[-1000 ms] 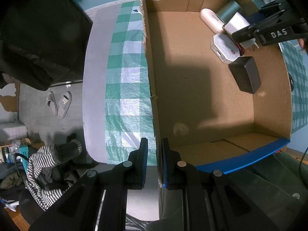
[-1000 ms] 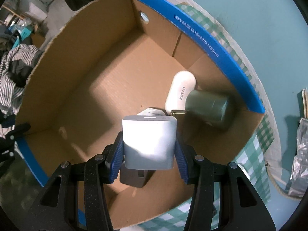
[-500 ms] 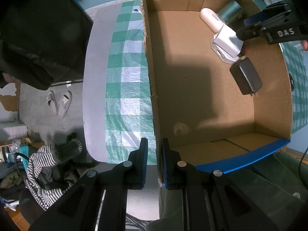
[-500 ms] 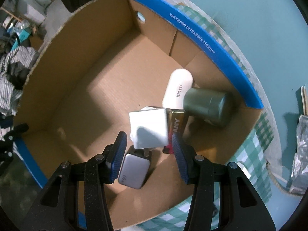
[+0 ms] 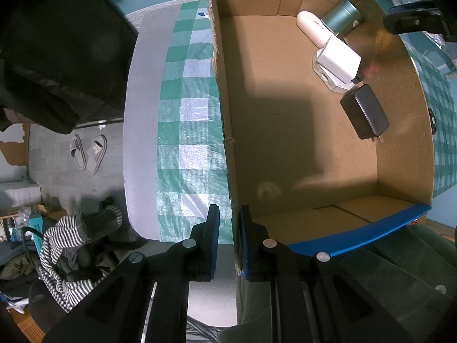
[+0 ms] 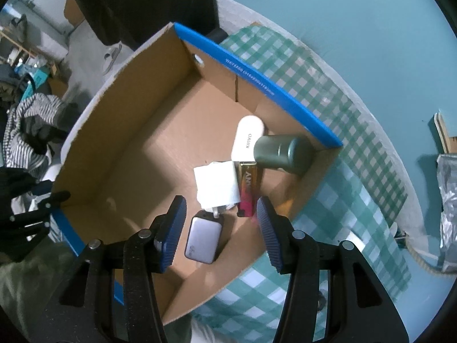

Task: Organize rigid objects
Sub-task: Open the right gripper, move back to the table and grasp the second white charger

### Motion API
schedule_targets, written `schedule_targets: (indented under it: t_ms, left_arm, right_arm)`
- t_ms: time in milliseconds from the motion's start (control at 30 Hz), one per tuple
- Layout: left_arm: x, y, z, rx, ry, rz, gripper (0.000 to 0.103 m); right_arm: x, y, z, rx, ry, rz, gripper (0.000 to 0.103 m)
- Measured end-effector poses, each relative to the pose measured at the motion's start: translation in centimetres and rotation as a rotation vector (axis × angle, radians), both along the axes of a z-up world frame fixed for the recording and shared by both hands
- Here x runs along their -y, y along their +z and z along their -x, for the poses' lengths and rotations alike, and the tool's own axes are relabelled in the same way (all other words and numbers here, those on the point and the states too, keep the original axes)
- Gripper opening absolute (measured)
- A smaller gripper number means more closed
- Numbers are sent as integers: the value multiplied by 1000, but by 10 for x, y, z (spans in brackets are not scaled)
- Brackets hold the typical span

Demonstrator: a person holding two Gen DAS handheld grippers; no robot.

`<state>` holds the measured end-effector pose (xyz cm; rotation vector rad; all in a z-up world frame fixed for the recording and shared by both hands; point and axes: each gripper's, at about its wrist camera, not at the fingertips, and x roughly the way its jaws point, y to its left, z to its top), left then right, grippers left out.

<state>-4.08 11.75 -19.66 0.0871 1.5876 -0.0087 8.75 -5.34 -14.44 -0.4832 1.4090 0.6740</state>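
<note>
An open cardboard box (image 5: 300, 143) with blue edges stands on the checked cloth. My left gripper (image 5: 230, 237) is shut on its near side wall. In the far corner lie a white oval case (image 6: 247, 138), a green cylinder (image 6: 282, 150), a gold and pink pack (image 6: 248, 188), a white charger (image 6: 217, 184) and a dark grey charger (image 6: 202, 241). The white charger (image 5: 340, 60) rests tilted on a small white box (image 5: 328, 78). My right gripper (image 6: 221, 223) hangs above these things. Its jaws are opening and hold nothing.
A green and white checked cloth (image 5: 185, 108) covers the round table (image 5: 137, 91), whose edge runs left of the box. Slippers (image 5: 88, 151) lie on the floor below. Striped clothing (image 5: 62, 245) hangs on a chair. A foil bag (image 6: 448, 214) sits at the far right.
My right gripper let go of the white charger, which now lies in the box, and then rose away from it. The left gripper kept still on the box wall.
</note>
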Motion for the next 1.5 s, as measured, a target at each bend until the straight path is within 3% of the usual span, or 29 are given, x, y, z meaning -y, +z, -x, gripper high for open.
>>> schedule_targets:
  t_ms: [300, 633, 767, 900, 1300, 1500]
  left_arm:
    - [-1, 1, 1, 1, 1, -1, 14]
    - [-1, 2, 2, -3, -1, -3, 14]
    - [-1, 3, 3, -1, -2, -2, 14]
    - [-1, 3, 3, -4, 1, -3, 14]
    - [2, 3, -1, -10, 2, -9, 14]
    - [2, 3, -1, -10, 5, -9, 14]
  right_arm:
    - [30, 15, 1, 17, -70, -20, 52]
    - [88, 6, -6, -14, -199, 9, 52]
    - [113, -6, -11, -27, -262, 31, 53]
    - [139, -23, -16, -37, -318, 61, 63]
    - [215, -81, -48, -102, -549, 106, 64]
    - [231, -100, -63, -111, -603, 111, 64]
